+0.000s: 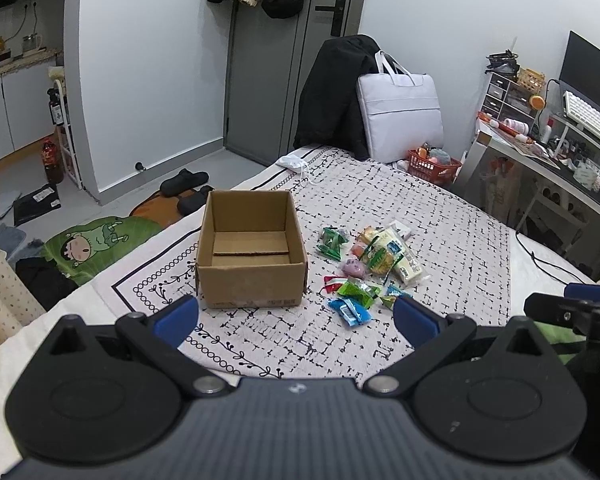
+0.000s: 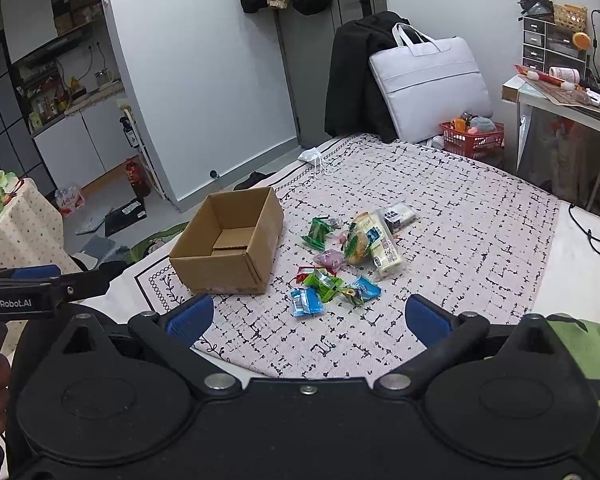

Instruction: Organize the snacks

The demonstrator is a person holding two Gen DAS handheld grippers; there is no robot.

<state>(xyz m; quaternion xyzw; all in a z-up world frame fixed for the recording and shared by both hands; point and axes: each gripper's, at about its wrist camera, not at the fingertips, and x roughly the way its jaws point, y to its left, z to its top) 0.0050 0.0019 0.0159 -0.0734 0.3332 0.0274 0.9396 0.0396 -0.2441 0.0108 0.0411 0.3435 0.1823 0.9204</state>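
Note:
An open, empty cardboard box (image 1: 250,258) stands on the patterned bed cover; it also shows in the right wrist view (image 2: 228,246). To its right lies a loose pile of snack packets (image 1: 364,264) (image 2: 348,256): green, blue and red wrappers, a pink one, a cream packet (image 2: 384,246). My left gripper (image 1: 296,314) is open and empty, held above the cover in front of the box. My right gripper (image 2: 308,316) is open and empty, in front of the snacks; a blue packet (image 2: 307,302) lies nearest it.
A white bag (image 1: 400,114) and a black coat (image 1: 332,96) stand at the bed's far end beside a red basket (image 1: 434,166). A cluttered desk (image 1: 540,148) is at the right. The floor drops off to the left of the bed. A white mask (image 2: 312,157) lies near the far edge.

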